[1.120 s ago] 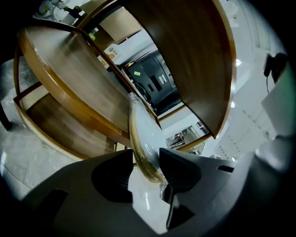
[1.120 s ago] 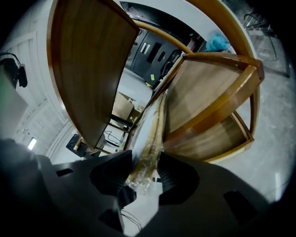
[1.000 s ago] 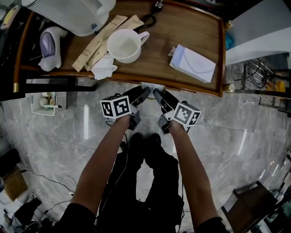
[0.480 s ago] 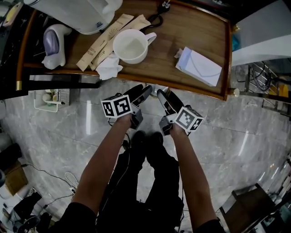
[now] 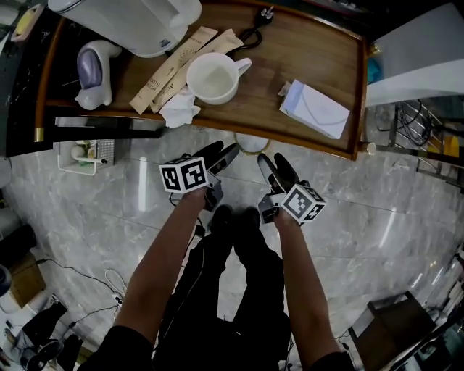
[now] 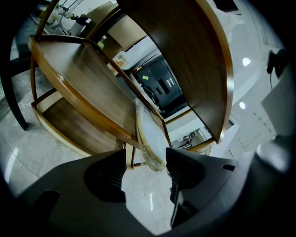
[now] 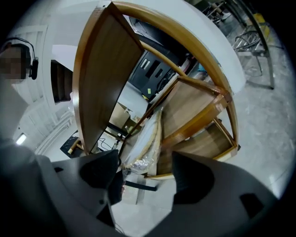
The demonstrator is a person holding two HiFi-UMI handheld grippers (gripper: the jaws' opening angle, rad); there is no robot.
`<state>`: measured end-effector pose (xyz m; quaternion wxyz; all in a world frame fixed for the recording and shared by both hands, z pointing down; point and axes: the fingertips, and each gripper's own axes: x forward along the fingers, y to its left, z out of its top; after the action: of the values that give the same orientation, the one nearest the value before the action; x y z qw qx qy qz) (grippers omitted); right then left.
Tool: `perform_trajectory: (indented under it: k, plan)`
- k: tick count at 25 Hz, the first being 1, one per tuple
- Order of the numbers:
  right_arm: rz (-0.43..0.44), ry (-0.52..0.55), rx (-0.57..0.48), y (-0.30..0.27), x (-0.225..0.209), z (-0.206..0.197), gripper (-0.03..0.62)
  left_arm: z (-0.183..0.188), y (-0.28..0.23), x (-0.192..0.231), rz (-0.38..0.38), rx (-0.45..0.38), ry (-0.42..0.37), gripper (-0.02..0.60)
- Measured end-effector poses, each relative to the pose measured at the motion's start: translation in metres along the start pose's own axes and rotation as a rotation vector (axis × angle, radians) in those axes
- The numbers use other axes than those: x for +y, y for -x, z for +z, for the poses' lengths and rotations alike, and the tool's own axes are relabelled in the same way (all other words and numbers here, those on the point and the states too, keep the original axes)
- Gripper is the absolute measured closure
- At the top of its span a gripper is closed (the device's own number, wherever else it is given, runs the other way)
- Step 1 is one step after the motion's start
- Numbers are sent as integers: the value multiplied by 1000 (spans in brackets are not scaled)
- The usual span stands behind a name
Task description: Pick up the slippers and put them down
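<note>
The slippers (image 6: pixel 150 139) are white with a beige rim and wrapped in clear plastic. They stand on edge on the shelf under the wooden table. In the head view only a white bit of the slippers (image 5: pixel 251 142) shows below the table edge. My left gripper (image 5: pixel 221 151) and right gripper (image 5: pixel 272 161) point at them from either side, a little short of them. The left gripper (image 6: pixel 145 164) is open, its jaws have just been opening, and no pad touches the slippers. The right gripper (image 7: pixel 145 169) has likewise just been opening, and the wrapped slippers (image 7: pixel 147 139) lie beyond its tips.
The table top (image 5: pixel 304 58) carries a white mug (image 5: pixel 212 78), a kettle (image 5: pixel 138 18), paper packets (image 5: pixel 167 61), a crumpled tissue (image 5: pixel 179 110) and a white pack (image 5: pixel 315 109). A small white basket (image 5: pixel 87 153) sits on the marble floor at the left. My dark shoes (image 5: pixel 232 217) stand behind the grippers.
Both grippers' jaws have spread wider. The grippers have drawn back from the table edge and apart from each other, leaving the slippers on the shelf.
</note>
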<state>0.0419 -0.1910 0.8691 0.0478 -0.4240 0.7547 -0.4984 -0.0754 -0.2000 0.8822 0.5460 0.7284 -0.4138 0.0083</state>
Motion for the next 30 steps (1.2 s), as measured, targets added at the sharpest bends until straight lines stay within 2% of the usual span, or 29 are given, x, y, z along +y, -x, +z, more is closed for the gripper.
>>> perform_trajectory:
  k: [3,6,7,11,12,16,20,26,30]
  plan:
    - [41,40,31,17,12,-2,263,-2,14,-11,-5,21,-1,319]
    - [109,66,72,36,37,-4,549,-6,33,-32,-46,41,-11,322]
    - [131,62,81,44,47,-4,585,-8,42,-42,-69,40,-16,338]
    - [170,87,134,67,83,-4,585,-11,81,-83,-131,9,-6,525]
    - [172,105,149,71,92,-4,586,-11,91,-94,-142,10,0,541]
    - [182,164,202,95,133,-3,585,-21,131,-145,-205,60,-13,557]
    - [205,213,244,123,184,3,586,-21,169,-193,-228,108,-54,566]
    - [238,361,333,171,258,14,586,4,217,-256,-237,104,-107,566]
    - [250,458,348,196,296,25,586,15,246,-301,-294,108,-159,568]
